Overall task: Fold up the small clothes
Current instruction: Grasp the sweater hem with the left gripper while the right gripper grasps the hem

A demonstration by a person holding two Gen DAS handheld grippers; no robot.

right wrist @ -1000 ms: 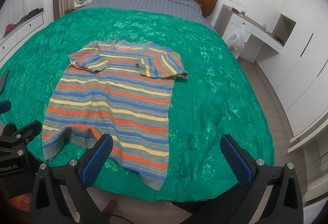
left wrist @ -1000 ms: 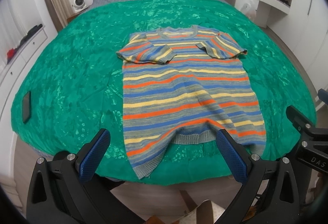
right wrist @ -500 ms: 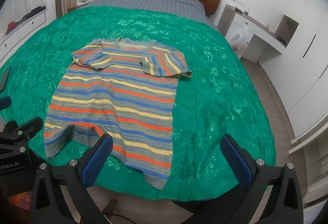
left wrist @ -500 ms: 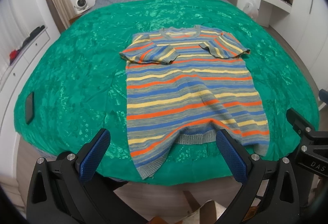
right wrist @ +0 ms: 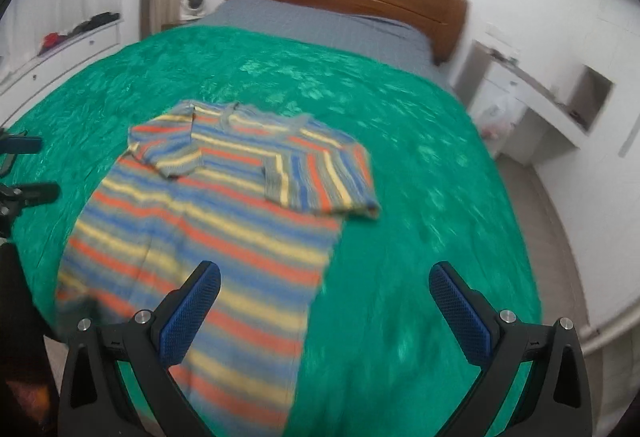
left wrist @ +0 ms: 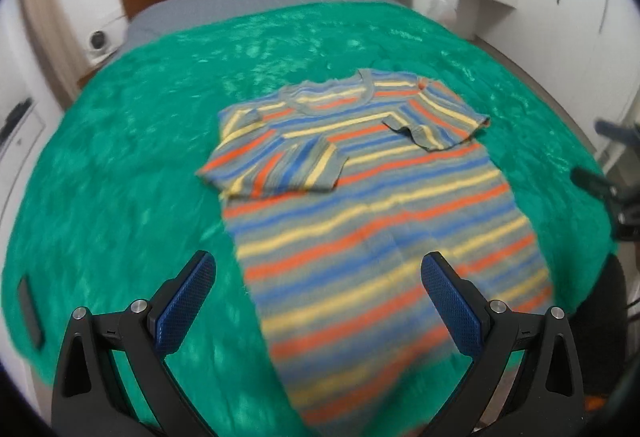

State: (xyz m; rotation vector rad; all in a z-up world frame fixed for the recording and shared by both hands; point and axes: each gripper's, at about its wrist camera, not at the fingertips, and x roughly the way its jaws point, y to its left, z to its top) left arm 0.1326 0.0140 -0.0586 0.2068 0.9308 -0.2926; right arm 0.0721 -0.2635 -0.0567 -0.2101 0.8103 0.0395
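striped sweater point(left wrist: 360, 205) is laid flat mid-frame on the green bedspread point(left wrist: 120, 157), both sleeves tucked in over the chest, prob. so the body can be folded next. left gripper point(left wrist: 318, 301) & right gripper point(right wrist: 325, 307): jaws spread wide, nothing held, poised over the hem at frame bottom.

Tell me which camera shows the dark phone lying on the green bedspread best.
The left wrist view: the phone lies near the bedspread's left edge, though small and blurred. The right wrist view does not show it; there the frame's left edge holds only the left gripper beside the striped sweater.
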